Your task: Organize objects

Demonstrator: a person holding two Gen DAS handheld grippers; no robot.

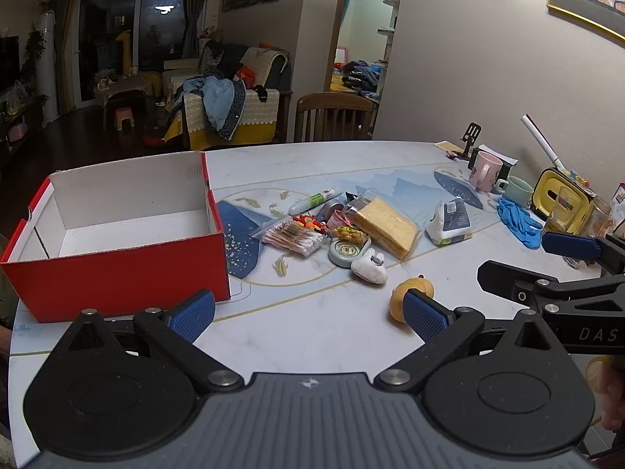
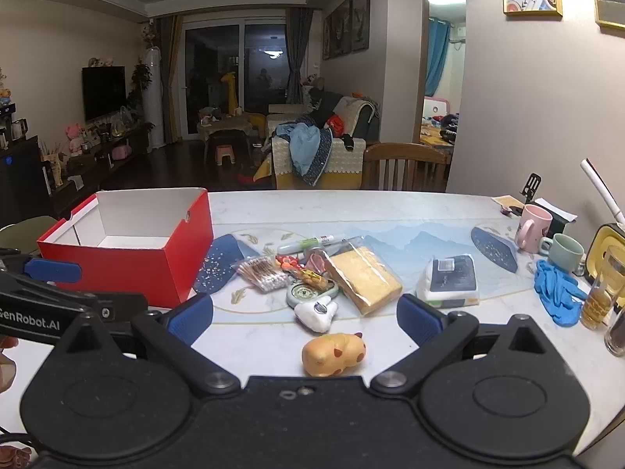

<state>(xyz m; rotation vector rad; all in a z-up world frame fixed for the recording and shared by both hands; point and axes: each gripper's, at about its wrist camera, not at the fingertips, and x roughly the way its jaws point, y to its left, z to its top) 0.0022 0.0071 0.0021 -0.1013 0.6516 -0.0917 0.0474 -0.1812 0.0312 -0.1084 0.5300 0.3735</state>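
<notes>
An empty red box [image 1: 117,258] [image 2: 129,262] with a white inside stands at the table's left. Beside it lies a heap: a bag of cotton swabs [image 1: 291,236] [image 2: 261,271], a wrapped yellow sponge [image 1: 384,224] [image 2: 363,277], a white-green tube [image 1: 314,201], a round green tin [image 1: 345,250] [image 2: 308,293], a white plush [image 1: 369,265] [image 2: 316,314] and a tissue pack [image 1: 449,221] [image 2: 449,279]. A yellow toy animal [image 1: 410,297] [image 2: 334,353] lies nearest. My left gripper [image 1: 308,316] is open over bare table, its right pad just before the toy. My right gripper [image 2: 304,318] is open, with the toy between its fingers, untouched.
Along the wall at right stand a pink mug [image 1: 484,172] [image 2: 533,226], a green mug [image 2: 562,252], blue gloves [image 1: 519,222] [image 2: 556,293], a yellow-black case [image 1: 562,195] and glasses [image 2: 601,293]. A wooden chair [image 1: 332,117] stands behind the table's far edge.
</notes>
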